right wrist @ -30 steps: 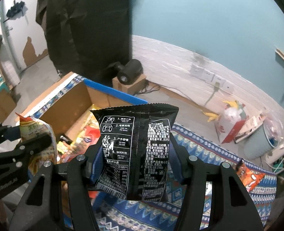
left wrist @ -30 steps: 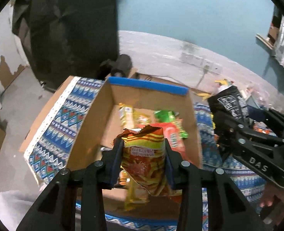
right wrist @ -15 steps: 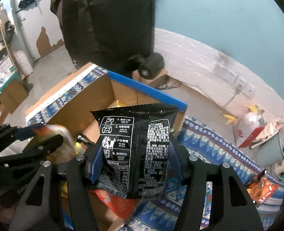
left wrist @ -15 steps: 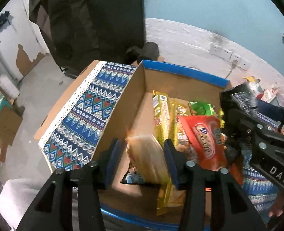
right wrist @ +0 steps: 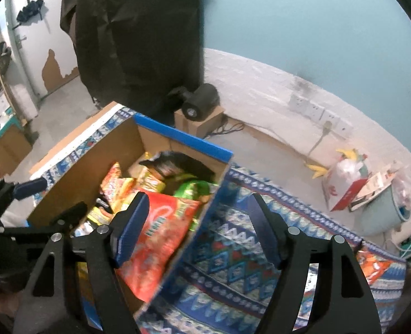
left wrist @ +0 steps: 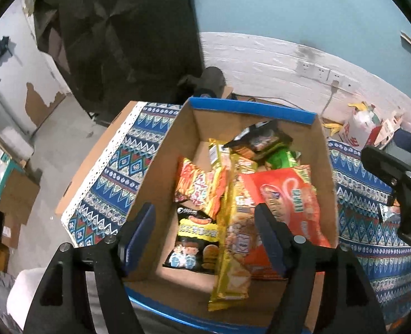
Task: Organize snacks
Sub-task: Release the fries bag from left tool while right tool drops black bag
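Note:
A cardboard box [left wrist: 160, 183] with blue-taped rims holds several snack bags. The orange-red striped bag [left wrist: 197, 189] lies at the box's left side and the black bag [left wrist: 258, 139] lies at the far end. It also shows in the right wrist view [right wrist: 174, 164]. A big red bag [left wrist: 291, 206] and a long yellow pack [left wrist: 233, 239] lie in the box too. My left gripper [left wrist: 205, 236] is open and empty above the box's near end. My right gripper [right wrist: 198, 231] is open and empty over the box's right wall [right wrist: 202, 222].
The box stands on a blue patterned cloth [right wrist: 233, 256] over a table. An orange snack bag [right wrist: 375, 264] lies on the cloth at the right. A dark cylinder on a small carton [right wrist: 202, 105] stands beyond the box. Bags and a bin [right wrist: 372, 186] sit by the far wall.
Both grippers have opened. The orange-red bag dropped from the left gripper into the box, and the black bag dropped from the right gripper into the box's far end.

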Action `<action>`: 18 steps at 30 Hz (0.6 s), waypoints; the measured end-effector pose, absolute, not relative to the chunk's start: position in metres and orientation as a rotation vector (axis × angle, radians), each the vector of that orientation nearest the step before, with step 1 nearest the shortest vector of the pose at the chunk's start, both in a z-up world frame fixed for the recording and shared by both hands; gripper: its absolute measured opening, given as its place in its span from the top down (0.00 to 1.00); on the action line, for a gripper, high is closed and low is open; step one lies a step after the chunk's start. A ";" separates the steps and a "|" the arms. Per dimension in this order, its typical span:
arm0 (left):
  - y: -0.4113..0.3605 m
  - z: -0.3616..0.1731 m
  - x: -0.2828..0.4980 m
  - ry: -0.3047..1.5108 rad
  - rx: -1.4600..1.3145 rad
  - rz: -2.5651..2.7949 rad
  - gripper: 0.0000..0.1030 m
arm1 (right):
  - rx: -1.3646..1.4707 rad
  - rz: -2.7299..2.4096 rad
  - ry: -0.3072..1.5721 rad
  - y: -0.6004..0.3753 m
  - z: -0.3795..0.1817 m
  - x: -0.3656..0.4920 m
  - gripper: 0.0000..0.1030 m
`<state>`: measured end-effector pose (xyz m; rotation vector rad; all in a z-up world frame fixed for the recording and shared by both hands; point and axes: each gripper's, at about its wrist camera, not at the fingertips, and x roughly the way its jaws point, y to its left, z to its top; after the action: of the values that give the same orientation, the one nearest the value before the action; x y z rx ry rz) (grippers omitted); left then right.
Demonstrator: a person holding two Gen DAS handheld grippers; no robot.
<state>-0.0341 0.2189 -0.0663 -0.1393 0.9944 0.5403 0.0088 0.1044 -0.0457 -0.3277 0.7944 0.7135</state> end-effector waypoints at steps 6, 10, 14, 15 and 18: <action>0.195 -0.060 -0.023 0.990 -0.117 0.503 0.27 | -0.351 0.662 0.762 0.074 -0.040 0.009 0.26; 0.173 -0.055 -0.013 0.982 -0.089 0.474 0.27 | -0.354 0.628 0.764 0.052 -0.040 0.013 0.26; 0.149 -0.054 -0.001 0.983 -0.051 0.438 0.26 | -0.345 0.597 0.759 0.029 -0.038 0.015 0.26; 0.144 -0.054 0.002 0.983 -0.044 0.432 0.26 | -0.344 0.589 0.758 0.023 -0.037 0.016 0.26; 0.128 -0.054 0.010 0.990 -0.027 0.406 0.26 | -0.338 0.563 0.755 0.003 -0.037 0.018 0.26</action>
<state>0.0102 0.1281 -0.0544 -0.0274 0.9900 0.4056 0.0182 0.0034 -0.0365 -0.3378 0.7551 0.5626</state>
